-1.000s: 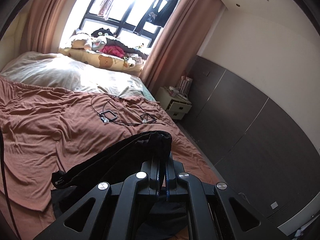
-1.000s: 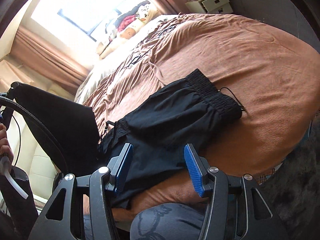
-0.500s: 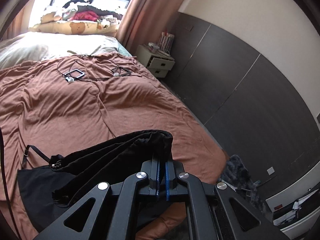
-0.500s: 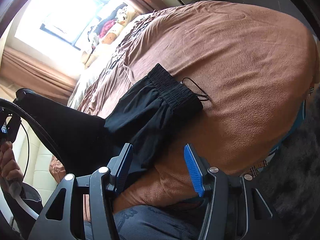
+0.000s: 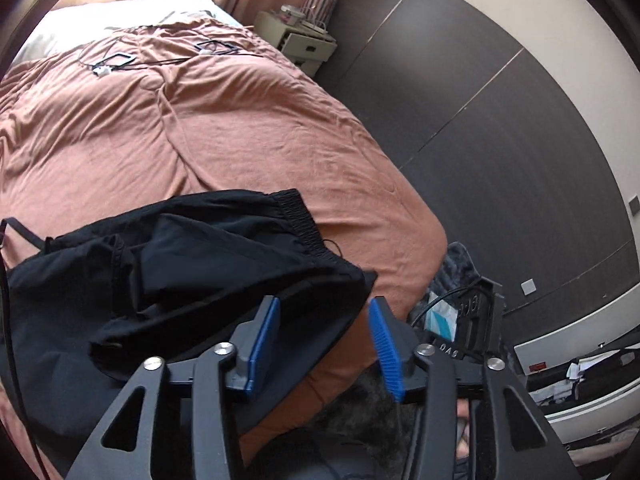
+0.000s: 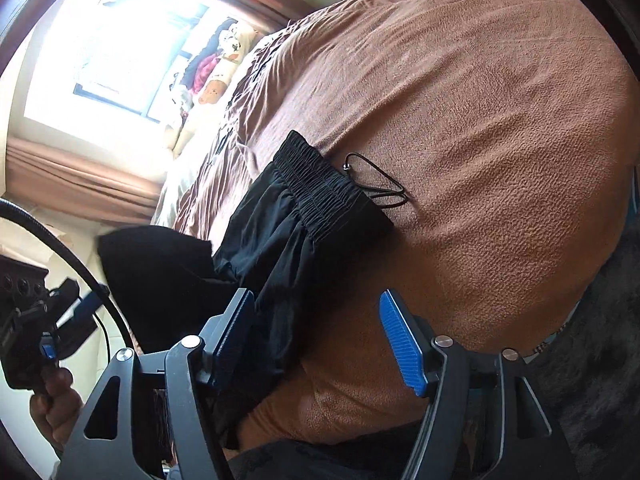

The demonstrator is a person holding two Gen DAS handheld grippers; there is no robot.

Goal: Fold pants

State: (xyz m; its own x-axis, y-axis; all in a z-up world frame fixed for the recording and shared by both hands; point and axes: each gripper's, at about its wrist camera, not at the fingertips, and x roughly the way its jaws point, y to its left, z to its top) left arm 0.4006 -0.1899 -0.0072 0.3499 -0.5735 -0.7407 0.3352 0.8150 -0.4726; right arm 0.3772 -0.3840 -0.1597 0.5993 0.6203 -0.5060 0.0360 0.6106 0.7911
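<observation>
Your left hand-held gripper (image 5: 324, 344) has just been opening, jaws apart over the black pants (image 5: 180, 264) on the bed (image 5: 260, 128); your right hand-held gripper (image 6: 316, 344) has widened too, empty.

left black two-finger gripper with blue ribbed pads (image 5: 324, 344): tilted downward, jaws parted after having just been opening, pads pressing on nothing. right black two-finger gripper with blue ribbed pads (image 6: 320, 340): pitched gently downward, jaws wide apart and likewise just opened further, nothing clamped. person's left hand (image 6: 56, 408): seen at the lower left of the right wrist view, fingers wrapped round the left gripper's handle
</observation>
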